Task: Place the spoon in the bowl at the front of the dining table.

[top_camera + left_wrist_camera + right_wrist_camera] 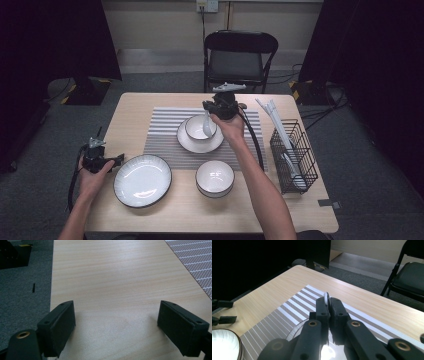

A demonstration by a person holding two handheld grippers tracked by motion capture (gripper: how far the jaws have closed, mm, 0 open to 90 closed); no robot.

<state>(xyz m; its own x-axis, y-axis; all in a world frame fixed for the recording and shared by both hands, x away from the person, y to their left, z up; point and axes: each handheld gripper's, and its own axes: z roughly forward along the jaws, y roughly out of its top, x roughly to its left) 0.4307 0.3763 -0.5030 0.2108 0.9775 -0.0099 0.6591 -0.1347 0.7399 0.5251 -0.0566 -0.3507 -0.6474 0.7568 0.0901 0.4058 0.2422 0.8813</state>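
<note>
Striped placemat [165, 131] under saucer [192, 145], spoon [207, 127].

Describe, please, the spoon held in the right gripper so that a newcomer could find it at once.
Start at the grey-and-white striped placemat in the middle of the wooden table. On it a small white bowl sits on a white saucer. The white ceramic spoon dips into that bowl, pinched by the right gripper; other utensils stand in the wire basket.
</note>
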